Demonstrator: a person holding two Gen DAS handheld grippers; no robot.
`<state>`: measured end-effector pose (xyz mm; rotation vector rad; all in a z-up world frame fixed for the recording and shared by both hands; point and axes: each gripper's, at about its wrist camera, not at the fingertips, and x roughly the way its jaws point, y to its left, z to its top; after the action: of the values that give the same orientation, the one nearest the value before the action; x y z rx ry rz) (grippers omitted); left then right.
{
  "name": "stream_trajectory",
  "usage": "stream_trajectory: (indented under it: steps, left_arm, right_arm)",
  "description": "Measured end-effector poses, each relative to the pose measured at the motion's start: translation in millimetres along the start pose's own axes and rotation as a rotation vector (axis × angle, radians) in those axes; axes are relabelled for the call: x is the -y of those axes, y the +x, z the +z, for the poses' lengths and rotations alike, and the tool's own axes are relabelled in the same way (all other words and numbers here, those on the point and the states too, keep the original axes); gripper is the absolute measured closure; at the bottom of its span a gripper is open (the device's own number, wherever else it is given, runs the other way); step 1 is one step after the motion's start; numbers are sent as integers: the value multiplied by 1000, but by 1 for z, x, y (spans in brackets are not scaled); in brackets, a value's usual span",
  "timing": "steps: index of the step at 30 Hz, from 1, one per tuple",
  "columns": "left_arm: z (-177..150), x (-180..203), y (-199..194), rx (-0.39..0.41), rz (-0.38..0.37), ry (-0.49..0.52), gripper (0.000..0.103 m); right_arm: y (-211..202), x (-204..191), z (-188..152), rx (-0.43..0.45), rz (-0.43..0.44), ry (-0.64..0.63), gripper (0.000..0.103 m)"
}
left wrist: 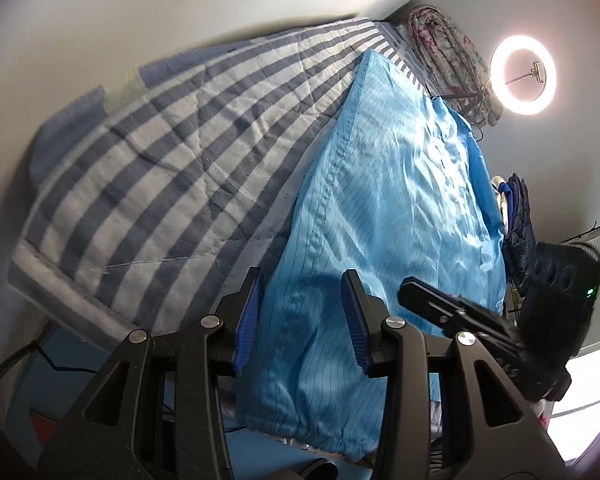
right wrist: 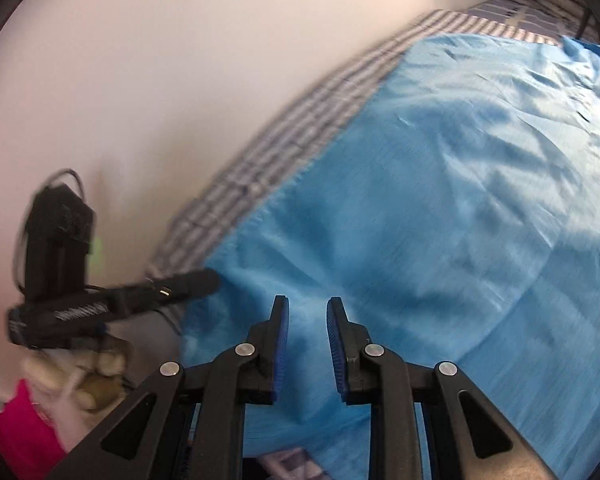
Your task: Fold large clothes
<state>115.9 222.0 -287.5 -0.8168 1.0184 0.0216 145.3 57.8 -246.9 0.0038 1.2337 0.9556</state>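
A large light-blue garment [left wrist: 384, 216] with thin pinstripes lies spread on a blue-and-white striped bedcover [left wrist: 172, 152]. My left gripper [left wrist: 302, 284] is open and empty, hovering over the garment's near part by its left edge. The right gripper shows in the left wrist view [left wrist: 460, 312] over the garment's right side. In the right wrist view the same garment [right wrist: 440, 200] fills the frame. My right gripper [right wrist: 307, 308] is open and empty just above the cloth. The left gripper shows in the right wrist view [right wrist: 148, 292] at the garment's far edge.
A lit ring light [left wrist: 523, 75] stands at the far right beside a bundle of flowered fabric [left wrist: 448, 52]. Dark clothes [left wrist: 518, 220] hang at the bed's right side. White wall [right wrist: 160, 80] borders the bed. Pink cloth [right wrist: 24, 432] lies low on the left.
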Motion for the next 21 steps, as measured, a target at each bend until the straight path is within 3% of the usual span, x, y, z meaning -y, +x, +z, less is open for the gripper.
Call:
stream_trajectory:
  steps: [3,6,7,8,9,15,18,21]
  left_arm:
    - [1,1,12,-12,-4,1,63]
    - [1,4,16,3,-13,15,63]
    - [1,7,17,7,-11,31,72]
    - [0,9,18,4,-11,43,92]
    - [-1,14,20,-3,-5,66,97]
    - [-10,38,0,80,30,180,99]
    - [-13,44,-4,95,43,212,100]
    - [-18,54,-4,108,66,260,100]
  right_arm:
    - [-11,16,-14,0,4,71,82]
    - [-11,34,-17,4,8,130,66]
    - [-10,39,-18,-1,15,141,66]
    - [-9,40,-19,-8,18,142,66]
    - [-8,40,-20,-12,15,139,66]
    - [-17,56,-15,3,68,199,64]
    - [-28,65,2,40,69,236,46]
    - [-36,66,29,62,73,231,44]
